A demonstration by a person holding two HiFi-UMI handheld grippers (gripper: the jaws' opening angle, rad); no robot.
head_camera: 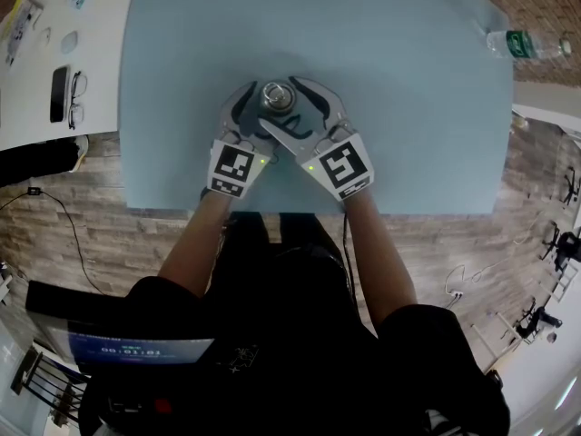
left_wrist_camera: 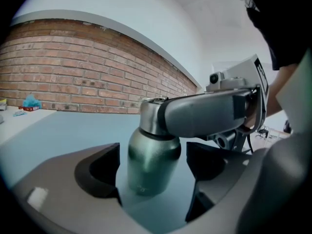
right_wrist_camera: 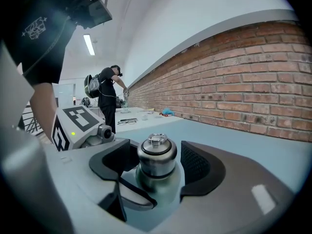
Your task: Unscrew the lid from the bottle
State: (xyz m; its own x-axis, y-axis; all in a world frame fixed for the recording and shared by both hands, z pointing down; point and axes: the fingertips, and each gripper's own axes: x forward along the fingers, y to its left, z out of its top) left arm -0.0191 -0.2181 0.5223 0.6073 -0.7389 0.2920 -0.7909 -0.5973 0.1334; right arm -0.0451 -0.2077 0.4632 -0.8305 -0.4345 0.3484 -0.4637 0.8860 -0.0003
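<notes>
the green metal bottle (left_wrist_camera: 156,150) is stood upright on the blue table (head_camera: 408,107), near its front edge, with both claws brought in on it. the left gripper (left_wrist_camera: 152,167) is set around the body with its jaws narrow, though slim gaps are seen at either side, so the body is not yet pinched. the right gripper (right_wrist_camera: 157,167) is drawn in on the steel lid (right_wrist_camera: 157,152), and contact seems to be made, though a thin sliver at one pad leaves this unsure.

the bottle is judged rigid and smooth, likely to slip or spin under the pads. it is best gripped firmly low on the body while the lid's straight side is turned. its weight cannot be judged, as the contents are unseen. in the left gripper view the lid is covered by the other claw's jaw. the threads are hidden.
</notes>
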